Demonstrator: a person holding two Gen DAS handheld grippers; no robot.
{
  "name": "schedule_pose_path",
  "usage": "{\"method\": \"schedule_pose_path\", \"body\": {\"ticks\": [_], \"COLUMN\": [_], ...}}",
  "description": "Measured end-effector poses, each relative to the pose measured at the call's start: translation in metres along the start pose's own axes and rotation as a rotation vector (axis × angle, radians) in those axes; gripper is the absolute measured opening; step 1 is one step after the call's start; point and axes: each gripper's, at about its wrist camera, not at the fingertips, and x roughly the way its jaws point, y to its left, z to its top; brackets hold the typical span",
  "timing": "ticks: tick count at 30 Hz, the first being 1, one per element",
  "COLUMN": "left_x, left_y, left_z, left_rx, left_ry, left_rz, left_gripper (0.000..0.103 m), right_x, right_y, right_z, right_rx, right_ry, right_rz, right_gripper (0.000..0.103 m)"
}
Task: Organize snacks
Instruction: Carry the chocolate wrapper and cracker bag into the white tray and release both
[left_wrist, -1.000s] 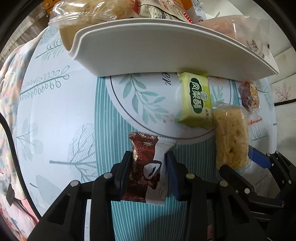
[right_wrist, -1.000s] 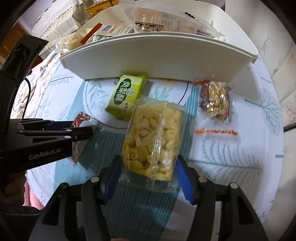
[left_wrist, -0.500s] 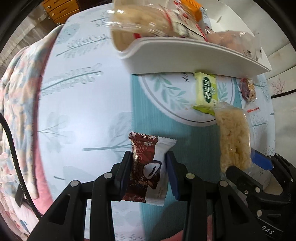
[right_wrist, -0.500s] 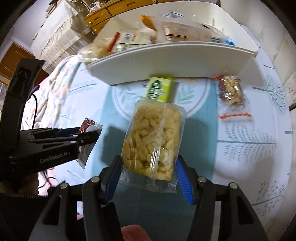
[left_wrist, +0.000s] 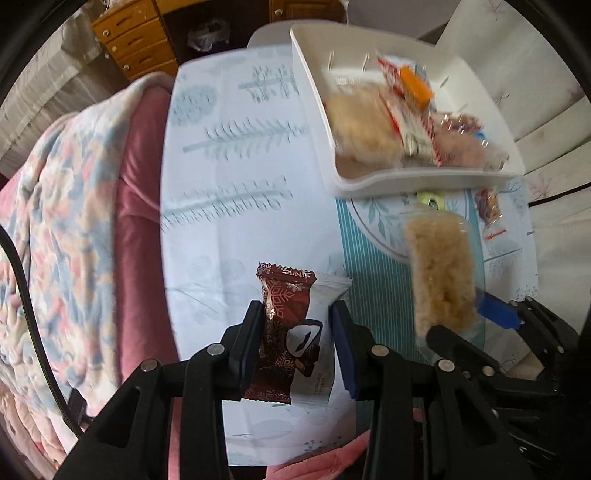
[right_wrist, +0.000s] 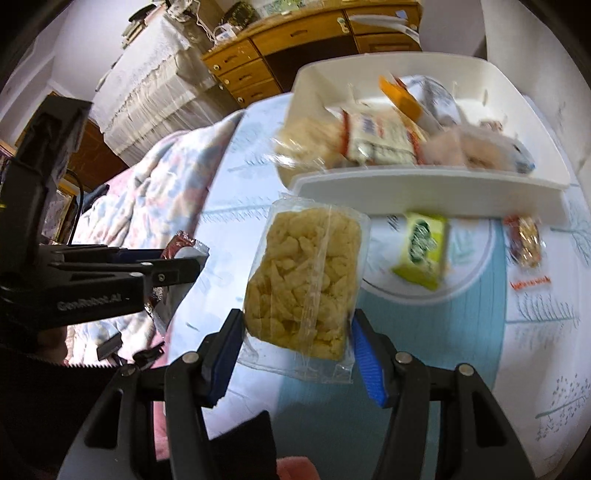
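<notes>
While the left gripper (left_wrist: 297, 347) pinches a brown and white snack packet (left_wrist: 293, 336) between its closed jaws, clear of the table (left_wrist: 236, 206), the left wrist view takes in a white bin (left_wrist: 406, 181) at the upper right. In the bin lie a pale puffed-snack bag (left_wrist: 360, 127), a red-edged white packet (left_wrist: 406, 122), an orange wrapper (left_wrist: 415, 79) and a pinkish bag (left_wrist: 465, 146), all blurred. Just below the bin's near wall a green packet (left_wrist: 430, 199) and a nut bar (left_wrist: 487, 206) lie on the table. The right gripper (left_wrist: 476, 325) shows at the right edge.

In the right wrist view, the right gripper (right_wrist: 295, 354) clamps a clear bag of yellow puffs (right_wrist: 306, 284) by its lower end, lifted off the table (right_wrist: 480, 369). Beyond it stands the bin (right_wrist: 424, 192) with the same heap of packets. The green packet (right_wrist: 424, 251) and nut bar (right_wrist: 524, 240) lie beside its front wall. The left gripper (right_wrist: 184, 258) holds its packet (right_wrist: 183, 243) at the left.
</notes>
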Motion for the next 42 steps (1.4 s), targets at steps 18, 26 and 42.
{"method": "schedule_pose_path", "body": {"ticks": [18, 26, 42], "left_x": [-0.057, -0.057, -0.027], "left_y": [0.000, -0.029, -0.053], "left_z": [0.111, 0.167, 0.210], "left_rx": [0.144, 0.210, 0.217], "left_ry": [-0.086, -0.143, -0.240], "left_rz": [-0.028, -0.045, -0.172], "left_gripper": [0.036, 0.036, 0.042], "right_x": [-0.037, -0.045, -0.038], "right_y": [-0.010, -0.042, -0.071], "right_z": [0.069, 0.093, 0.116], "right_rx": [0.101, 0.175, 0.189], "right_ry": [-0.222, -0.306, -0.331], "right_rz": [-0.083, -0.154, -0.280], "right_gripper": [0.058, 0.058, 0.059]}}
